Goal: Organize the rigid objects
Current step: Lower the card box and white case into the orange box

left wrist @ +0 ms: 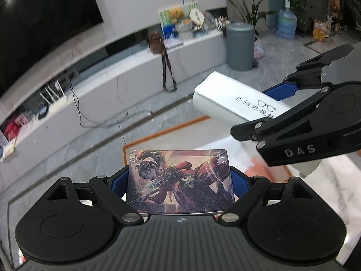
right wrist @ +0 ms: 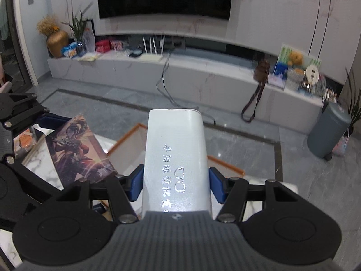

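Two handheld grippers hang above a white marble-patterned tabletop (left wrist: 334, 180), each with a rigid object clamped in its jaws. The right gripper (right wrist: 176, 184) has its blue pads (right wrist: 136, 185) pressed on the long sides of a white glasses case (right wrist: 176, 153), a smooth, glossy box with rounded corners and a silver spectacles emblem with embossed lettering on its lid. The case's long axis runs straight ahead along the fingers, its far end pointing away and downward toward the grey stone floor (right wrist: 237, 140). The left gripper (left wrist: 180, 180) is closed on a flat rectangular card box (left wrist: 179, 176) printed with a glittering illustration of an armoured figure in dark reds and golds; the jaws press on its two short edges, so its long axis lies across the gripper, printed face tilted up toward the camera. From the left wrist view, the case (left wrist: 237, 100) sits up and to the right, angled toward the upper left. Below both lies an orange-rimmed tray (right wrist: 126, 140) on the tabletop.
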Tool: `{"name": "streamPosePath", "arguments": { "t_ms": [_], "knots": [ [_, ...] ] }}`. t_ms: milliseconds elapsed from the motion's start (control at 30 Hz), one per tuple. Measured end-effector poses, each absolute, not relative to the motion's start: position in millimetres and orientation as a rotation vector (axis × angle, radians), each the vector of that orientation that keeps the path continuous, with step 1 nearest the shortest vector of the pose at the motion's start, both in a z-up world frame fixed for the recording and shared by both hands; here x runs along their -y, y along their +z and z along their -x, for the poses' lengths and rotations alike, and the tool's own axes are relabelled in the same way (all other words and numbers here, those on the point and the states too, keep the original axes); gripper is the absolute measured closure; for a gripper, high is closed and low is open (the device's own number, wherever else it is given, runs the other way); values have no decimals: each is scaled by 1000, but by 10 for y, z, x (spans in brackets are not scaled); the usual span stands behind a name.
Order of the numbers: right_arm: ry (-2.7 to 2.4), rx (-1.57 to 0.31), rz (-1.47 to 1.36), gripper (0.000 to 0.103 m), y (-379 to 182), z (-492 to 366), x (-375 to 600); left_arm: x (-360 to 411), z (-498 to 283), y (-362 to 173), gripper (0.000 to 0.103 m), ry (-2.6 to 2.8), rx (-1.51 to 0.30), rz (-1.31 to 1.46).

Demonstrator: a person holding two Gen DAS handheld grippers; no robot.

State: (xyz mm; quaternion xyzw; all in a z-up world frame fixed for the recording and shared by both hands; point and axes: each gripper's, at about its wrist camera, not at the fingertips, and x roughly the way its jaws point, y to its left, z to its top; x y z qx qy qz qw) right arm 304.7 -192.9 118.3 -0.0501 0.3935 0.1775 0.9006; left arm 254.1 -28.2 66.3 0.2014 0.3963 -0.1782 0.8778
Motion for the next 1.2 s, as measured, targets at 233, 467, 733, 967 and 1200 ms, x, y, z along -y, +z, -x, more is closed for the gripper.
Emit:
{"name": "streamPosePath", "arguments": {
  "t_ms": [233,467,733,967,1200],
  "knots": [
    [361,-893,114,43,678,-3452,1785,195,-2818,213,1,-375,-894,-384],
    [376,-957,143,43,260,-3691,1682,215,-2997,-120,1,-395,-938,-359],
    [392,-1024,175,43,-116,-3832,1664,250,-3137,-416,1,-406,-998,-379],
    [388,-1066,199,43,-316,-3949,1688,310,-3220,-560,1,-401,-1038,-400],
    [384,-1107,227,43,-466,-4042,1689,379,-3291,-665,1,-403,-1064,-415]
  ]
}}
